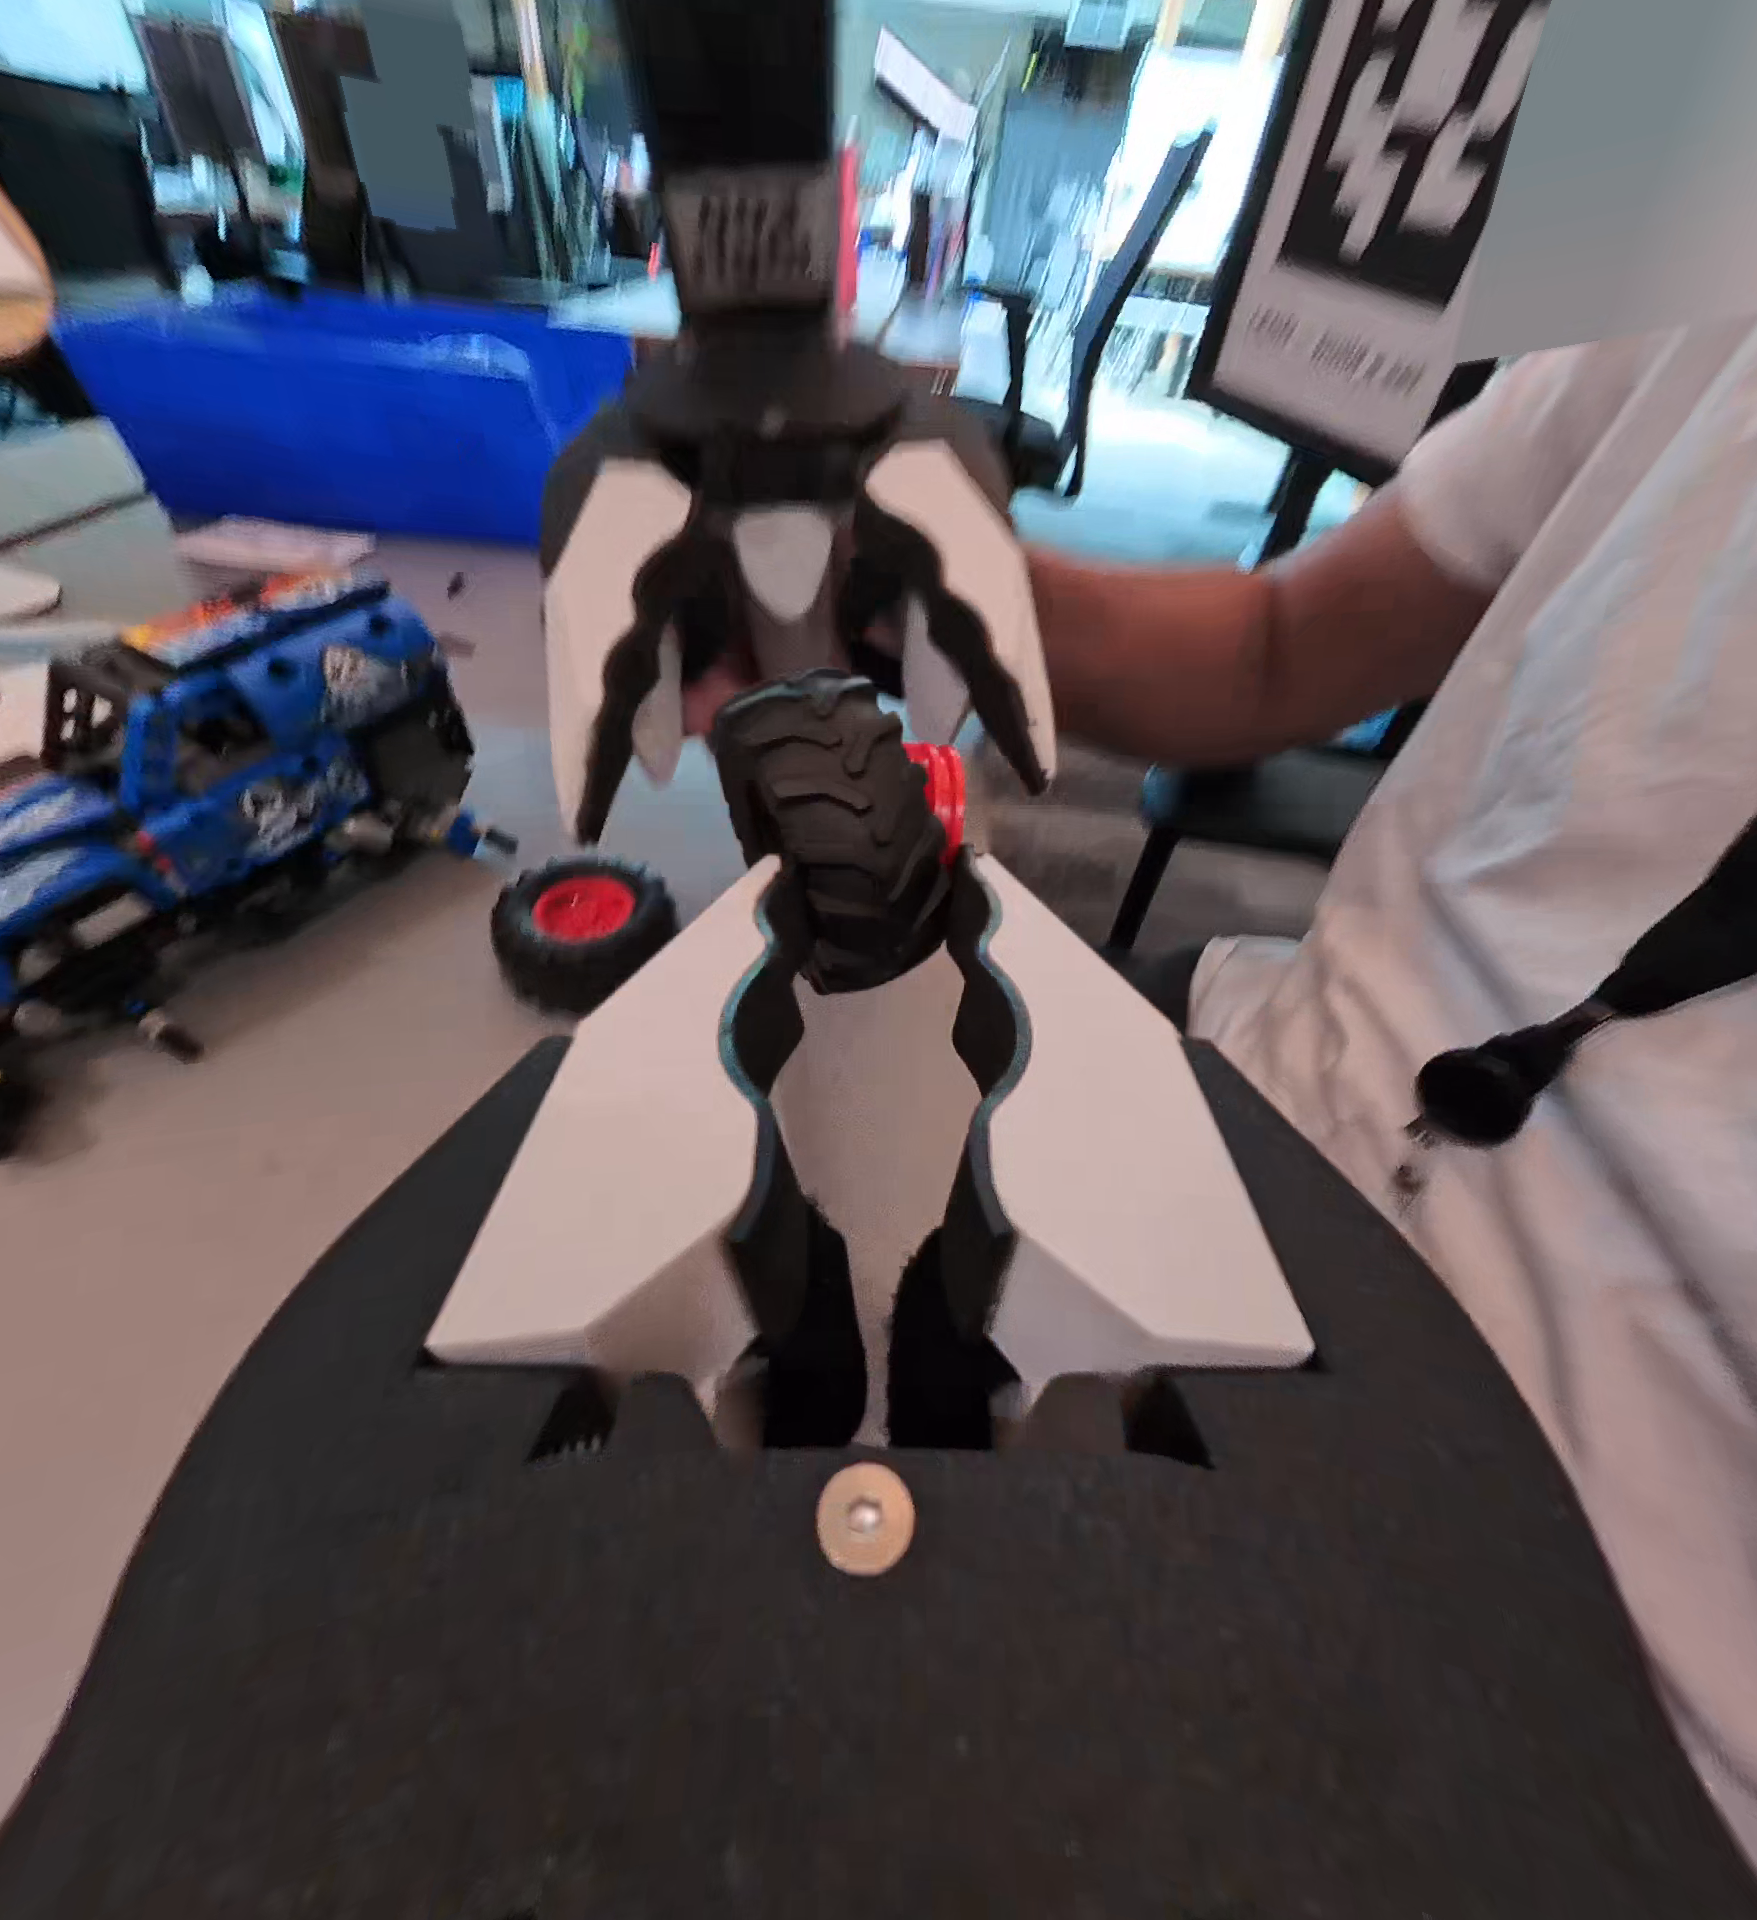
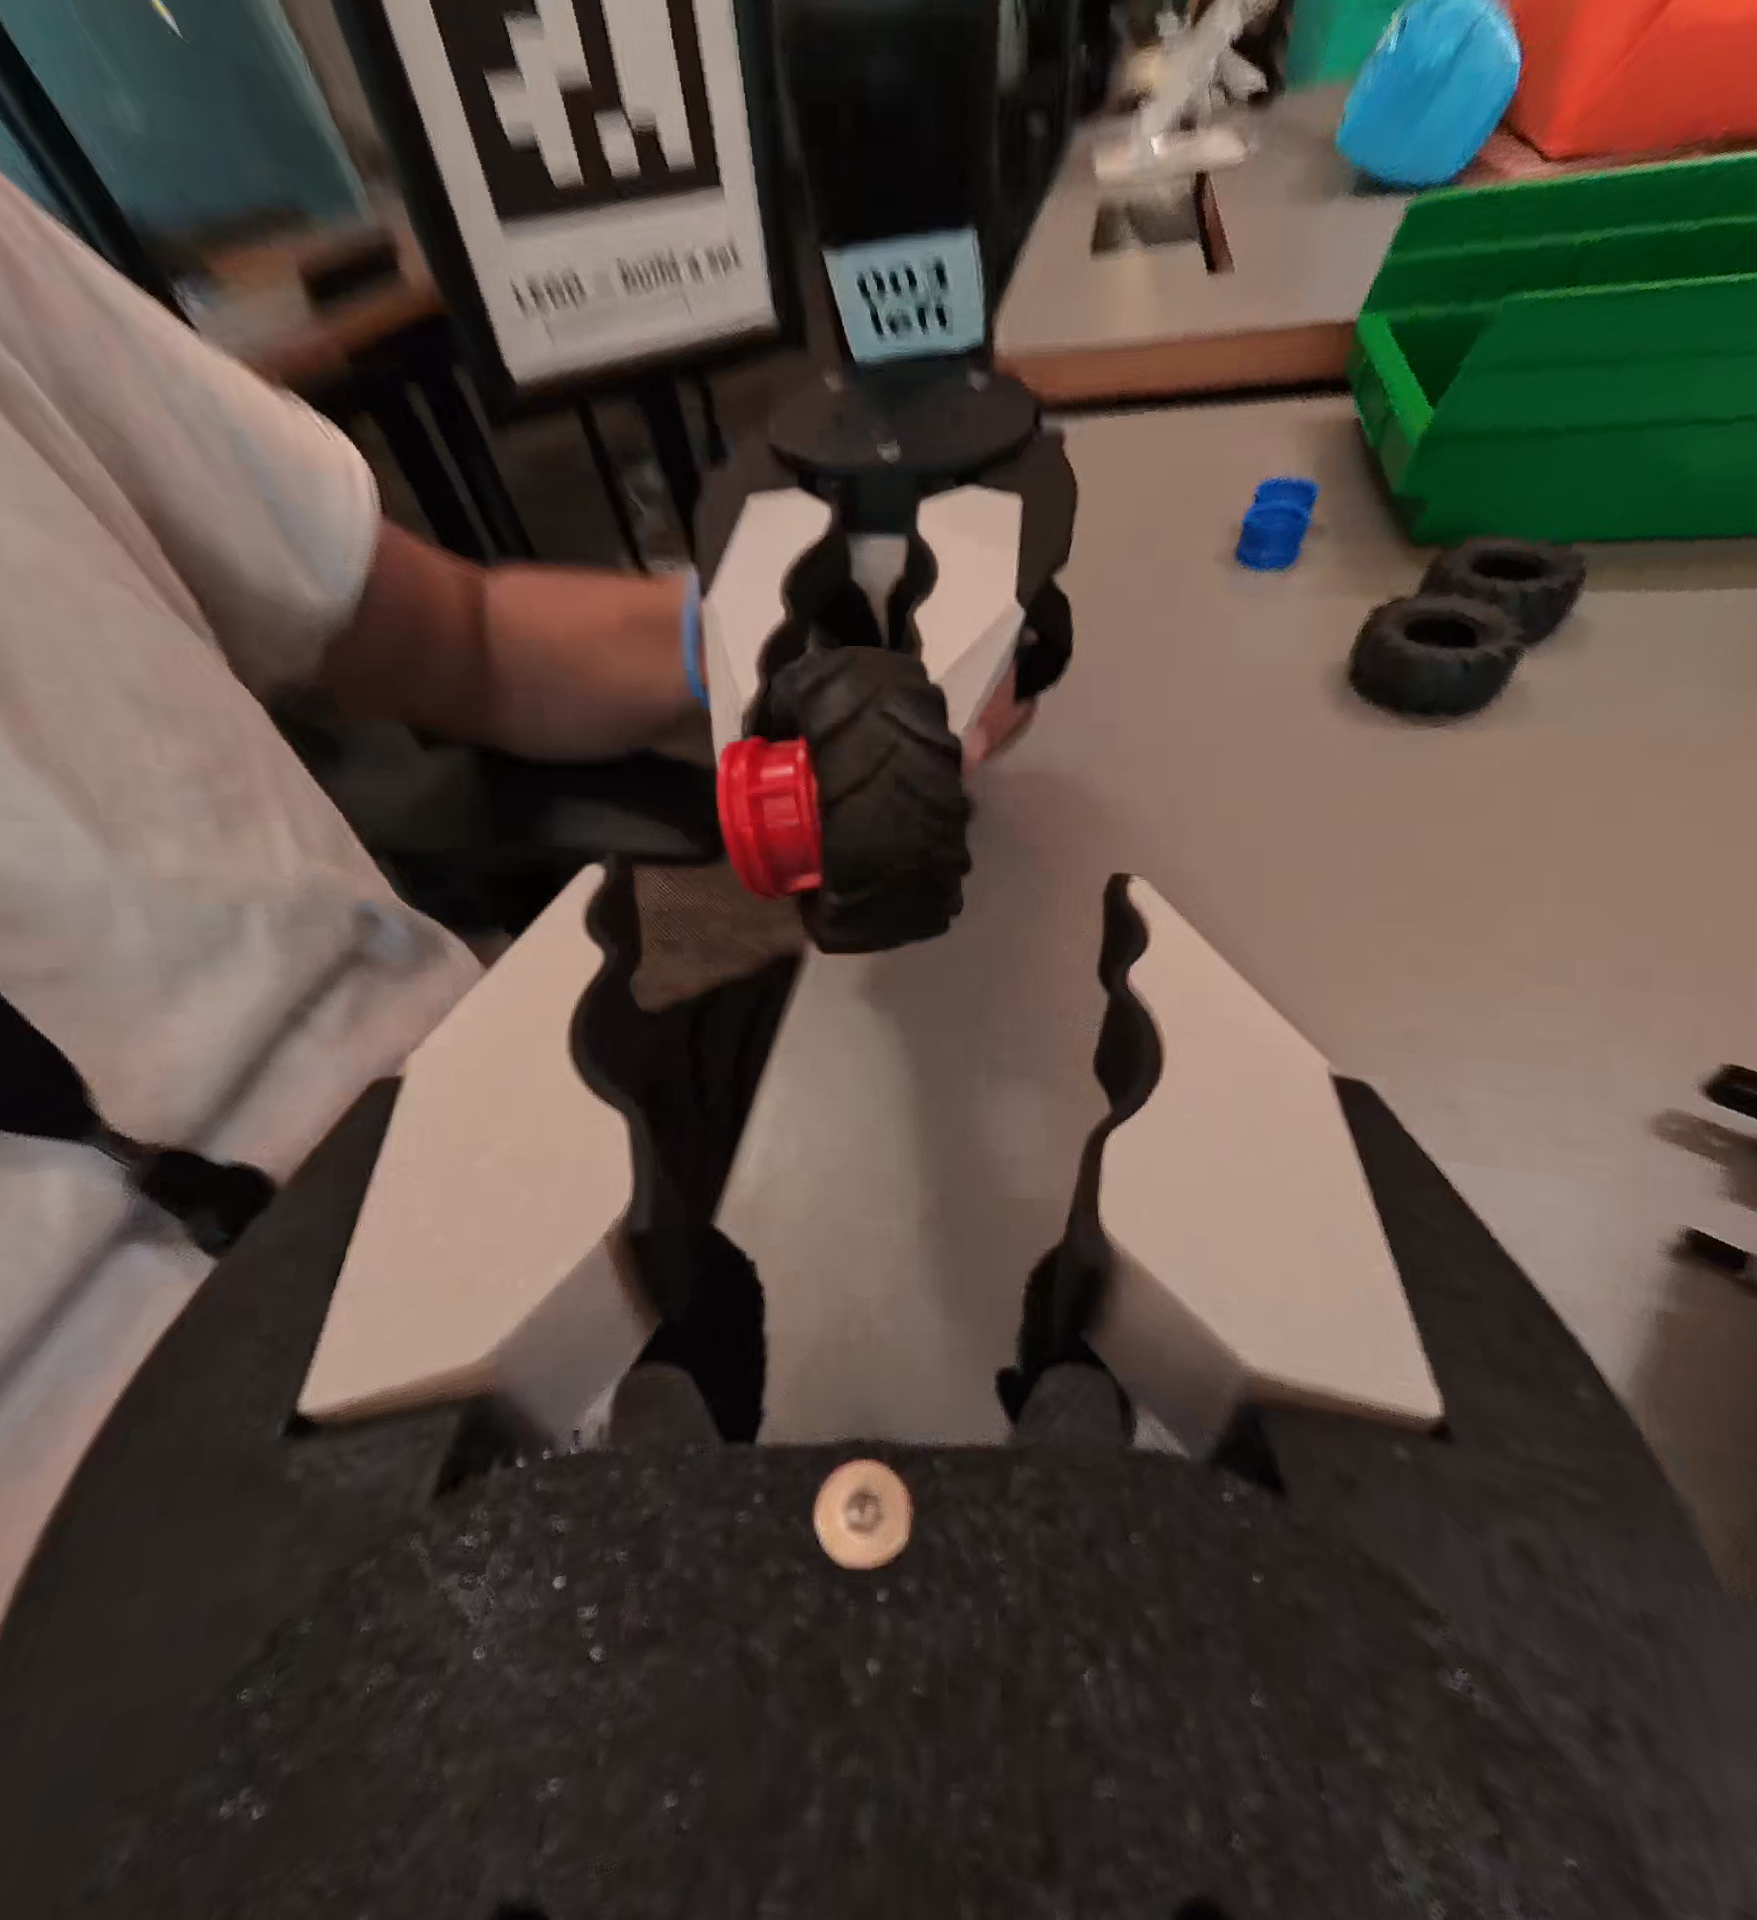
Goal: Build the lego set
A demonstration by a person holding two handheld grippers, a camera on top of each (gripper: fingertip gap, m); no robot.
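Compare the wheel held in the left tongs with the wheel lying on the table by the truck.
The held wheel is off the table, clamped in the left tongs; the table wheel lies flat beside the blue truck.
The held wheel's red hub sticks out sideways, only partly seated; the table wheel's hub looks seated in the tyre.
Both pair a black treaded tyre with a red hub.

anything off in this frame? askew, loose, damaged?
One thing: the red hub sticks out sideways from the tire held in the left claw, only partly seated. The right claw is open, empty. The truck still lacks wheels; a finished wheel lies beside it. No damage visible.
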